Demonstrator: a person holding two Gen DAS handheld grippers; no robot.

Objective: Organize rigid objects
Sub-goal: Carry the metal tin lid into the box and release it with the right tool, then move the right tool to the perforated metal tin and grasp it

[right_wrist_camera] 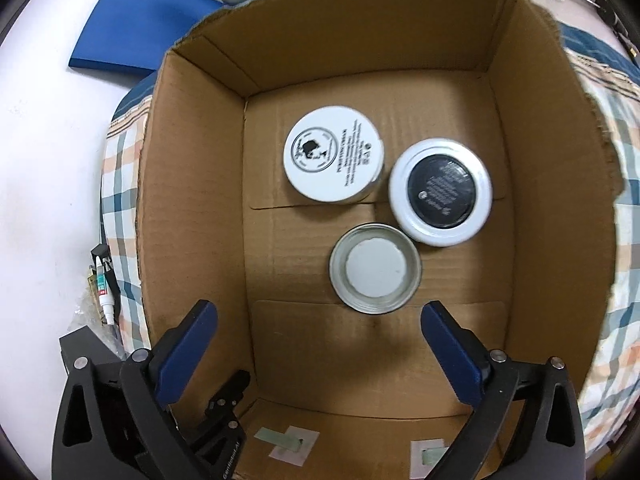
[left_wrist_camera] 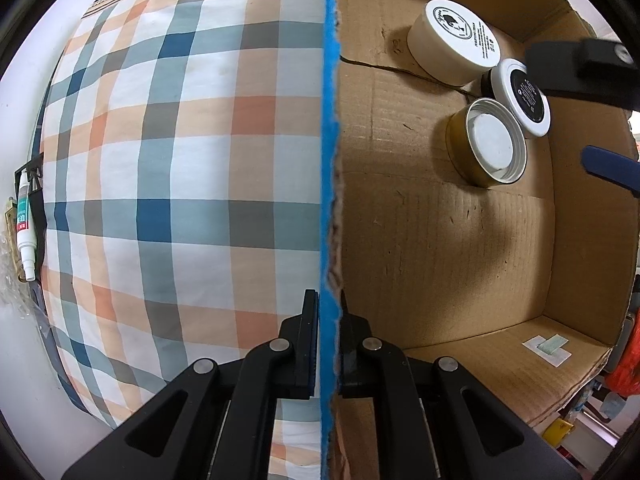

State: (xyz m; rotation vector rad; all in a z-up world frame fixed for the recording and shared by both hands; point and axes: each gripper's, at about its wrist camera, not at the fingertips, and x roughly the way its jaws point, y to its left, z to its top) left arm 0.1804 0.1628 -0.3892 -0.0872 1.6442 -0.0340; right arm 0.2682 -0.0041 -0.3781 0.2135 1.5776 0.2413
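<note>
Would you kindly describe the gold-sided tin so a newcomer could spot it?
Look inside the cardboard box on the checked cloth. Three round containers cluster there; the gold-sided tin lies nearest the open blue-padded gripper. Only it has a bare metal rim.

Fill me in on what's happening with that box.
A person is packing round containers into a cardboard box that sits on a checked cloth. The left gripper is shut on the box's side wall, steadying it. The right gripper hangs open over the inside with nothing between its pads. Three items sit on the box floor: a white jar, a black-topped jar and a gold tin.
</note>
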